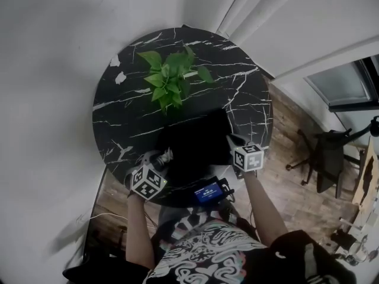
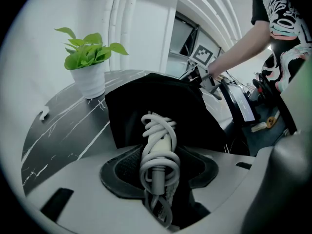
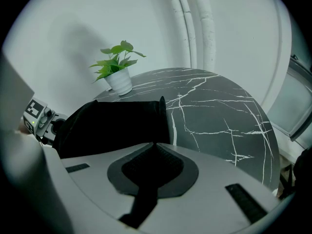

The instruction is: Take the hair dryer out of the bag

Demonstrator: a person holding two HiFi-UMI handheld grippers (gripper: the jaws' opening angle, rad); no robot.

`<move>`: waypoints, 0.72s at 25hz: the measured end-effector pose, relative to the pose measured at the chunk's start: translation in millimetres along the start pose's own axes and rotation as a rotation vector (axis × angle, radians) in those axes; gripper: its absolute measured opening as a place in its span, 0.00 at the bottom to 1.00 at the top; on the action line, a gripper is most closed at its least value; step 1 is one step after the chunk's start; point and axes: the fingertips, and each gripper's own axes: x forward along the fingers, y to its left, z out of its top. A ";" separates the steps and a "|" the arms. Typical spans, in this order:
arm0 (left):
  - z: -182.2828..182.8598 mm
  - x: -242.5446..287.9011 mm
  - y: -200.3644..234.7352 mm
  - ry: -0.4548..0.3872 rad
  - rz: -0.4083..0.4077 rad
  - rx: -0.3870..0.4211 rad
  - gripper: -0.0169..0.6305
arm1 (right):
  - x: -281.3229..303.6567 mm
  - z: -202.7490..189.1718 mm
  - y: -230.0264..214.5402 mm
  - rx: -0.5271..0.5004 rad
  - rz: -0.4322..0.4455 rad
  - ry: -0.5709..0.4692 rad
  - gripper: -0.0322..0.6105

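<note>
Nearly at the near rim of the round worktop (image 1: 237,87) a black bag (image 1: 195,144) is laid, with a gripper set at either end. At the bag's left end the left gripper (image 1: 159,161) is closed on the dryer (image 2: 157,145). Its jaws are held partly apart by the white handle, which is wound with its own cord. Only that handle is seen outside the dark cloth; the rest of the dryer cannot be made out. At the bag's right end the right gripper (image 3: 155,147) is pinched tight on a fold of the bag, and a black strip of cloth is caught between its pads.

Behind the bag, toward the far rim, a plant (image 1: 172,78) stands in a white pot, apart from the cloth. To the right of the bag and plant, bare white-veined black marble is seen out to the rim.

The worktop is set close against a pale wall (image 1: 53,52), where white pipes (image 1: 254,7) run. Wooden floor (image 1: 296,194) lies open to the right, with a chair (image 1: 328,155) well apart from the worktop.
</note>
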 end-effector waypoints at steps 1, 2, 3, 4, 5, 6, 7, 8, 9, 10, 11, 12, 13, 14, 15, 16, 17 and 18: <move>-0.6 -0.6 0.3 0.000 0.000 0.001 0.35 | 0.1 0.1 0.1 0.002 0.000 -0.001 0.09; -1.3 -1.1 0.8 0.000 0.000 0.002 0.35 | 0.4 0.3 0.1 0.003 -0.001 -0.003 0.09; -2.3 -1.7 1.2 0.001 0.001 0.002 0.35 | 0.7 0.7 0.2 0.003 -0.001 -0.006 0.09; -3.5 -2.5 1.5 0.001 0.002 0.002 0.35 | 0.9 1.0 0.4 0.000 -0.003 -0.009 0.09; -5.0 -3.5 1.4 0.001 0.003 0.002 0.35 | 0.9 1.1 0.8 -0.007 -0.006 -0.012 0.09; -6.4 -4.5 1.0 0.002 0.003 0.001 0.35 | 0.8 0.9 1.2 -0.017 -0.011 -0.016 0.09; -7.6 -5.4 0.6 0.003 0.002 0.001 0.35 | 0.5 0.6 1.5 -0.031 -0.019 -0.019 0.09; -8.5 -6.1 0.3 0.004 0.002 0.001 0.35 | 0.3 0.3 1.5 -0.043 -0.028 -0.022 0.09; -9.4 -6.8 0.4 0.006 0.002 0.001 0.35 | 0.4 0.2 1.5 -0.051 -0.034 -0.025 0.09; -10.7 -7.6 0.8 0.009 0.002 0.002 0.35 | 0.6 0.3 1.6 -0.057 -0.038 -0.025 0.09; -12.2 -8.7 1.4 0.012 0.003 0.002 0.35 | 1.0 0.5 1.9 -0.063 -0.040 -0.023 0.09; -14.1 -9.8 1.9 0.015 0.004 0.002 0.35 | 1.4 0.4 2.3 -0.070 -0.041 -0.019 0.09; -16.3 -11.0 2.0 0.018 0.004 0.002 0.35 | 1.7 0.0 2.7 -0.077 -0.040 -0.014 0.09; -18.8 -12.0 1.9 0.020 0.004 0.001 0.35 | 1.9 -0.6 2.9 -0.083 -0.040 -0.010 0.09; -21.2 -12.9 1.7 0.022 0.004 0.000 0.35 | 1.9 -1.1 3.0 -0.087 -0.041 -0.006 0.09; -23.2 -13.9 1.6 0.024 0.003 0.000 0.35 | 2.0 -1.3 2.7 -0.090 -0.045 -0.003 0.09; -24.8 -15.1 1.7 0.025 0.002 0.000 0.35 | 2.1 -1.1 2.6 -0.095 -0.051 0.000 0.09; -26.3 -16.3 1.8 0.025 0.002 0.000 0.35 | 2.4 -0.7 2.7 -0.100 -0.058 0.003 0.09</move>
